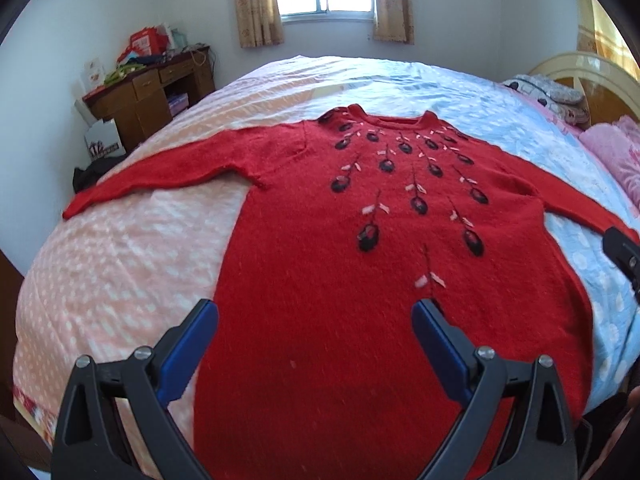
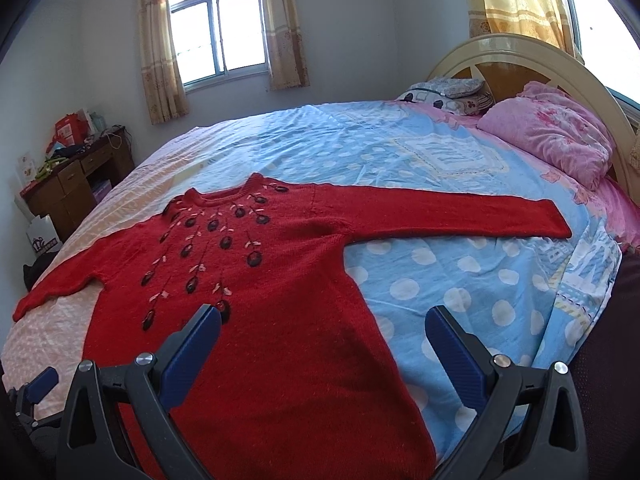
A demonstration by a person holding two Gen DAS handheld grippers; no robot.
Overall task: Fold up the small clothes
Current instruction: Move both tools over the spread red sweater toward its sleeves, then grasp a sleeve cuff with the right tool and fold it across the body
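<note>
A red knitted sweater point(image 1: 320, 208) point(image 2: 280, 272) with dark flower patterns on its chest lies flat and face up on the bed, both sleeves spread out sideways. My left gripper point(image 1: 316, 316) hovers open above the sweater's lower body, near the hem. My right gripper point(image 2: 324, 322) is open too, over the sweater's right side edge, nothing between its fingers. In the left wrist view the right gripper's black body point(image 1: 624, 252) shows at the right edge, close to the right sleeve. A blue finger pad of the left gripper point(image 2: 42, 384) shows at the lower left of the right wrist view.
The bed point(image 2: 460, 280) carries a sheet with pink dots on the left and blue dots on the right. Pink pillows point(image 2: 552, 132) and a cream headboard point(image 2: 520, 52) stand at the right. A wooden desk point(image 1: 152, 92) with clutter stands by the left wall.
</note>
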